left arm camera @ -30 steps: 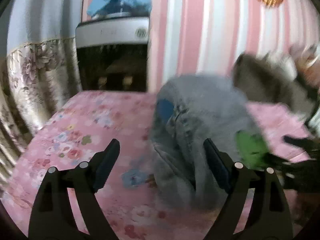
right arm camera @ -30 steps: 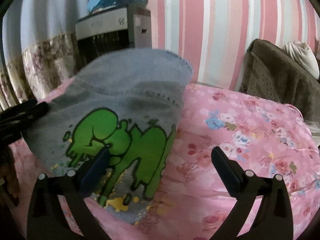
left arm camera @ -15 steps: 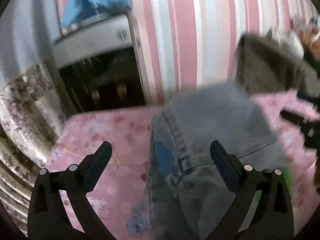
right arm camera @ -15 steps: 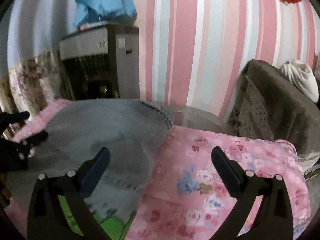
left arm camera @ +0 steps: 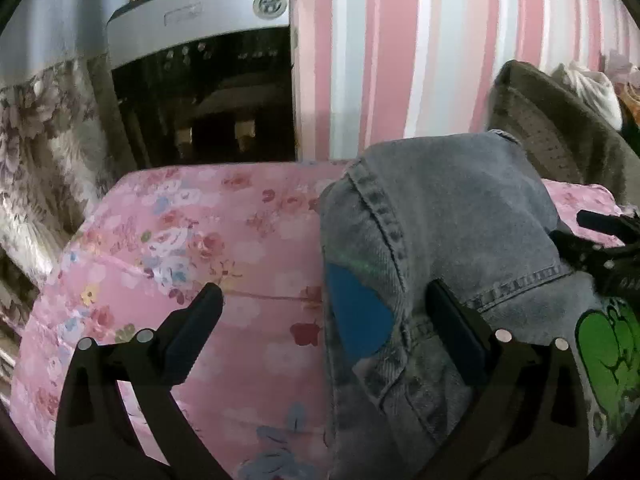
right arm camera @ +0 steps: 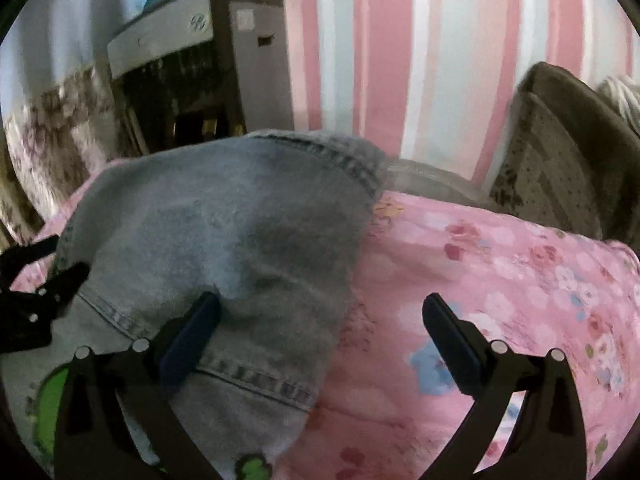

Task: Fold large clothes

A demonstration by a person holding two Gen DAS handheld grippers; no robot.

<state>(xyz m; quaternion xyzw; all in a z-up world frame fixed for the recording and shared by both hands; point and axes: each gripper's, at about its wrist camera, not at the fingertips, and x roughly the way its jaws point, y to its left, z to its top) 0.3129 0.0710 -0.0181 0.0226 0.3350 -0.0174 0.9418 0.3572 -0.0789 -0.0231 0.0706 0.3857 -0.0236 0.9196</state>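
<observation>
A grey denim garment (left arm camera: 448, 240) with a blue patch and a green cartoon print (left arm camera: 608, 344) lies folded on the pink floral bed; it also shows in the right wrist view (right arm camera: 224, 248). My left gripper (left arm camera: 324, 312) is open, its right finger over the denim and its left finger over the bedspread. My right gripper (right arm camera: 320, 320) is open, its left finger over the denim and its right finger over the bedspread. Neither holds anything. The right gripper shows at the right edge of the left wrist view (left arm camera: 600, 248).
The pink floral bedspread (left arm camera: 192, 248) covers the bed. A grey-and-black appliance (left arm camera: 204, 64) stands behind it against the pink striped wall. A flowered curtain (left arm camera: 36, 152) hangs at the left. A brown cushion (right arm camera: 568, 152) sits at the back right.
Both grippers have come down and closer to the garment. The denim, raised a second ago, now lies flat with its folded part over the green print.
</observation>
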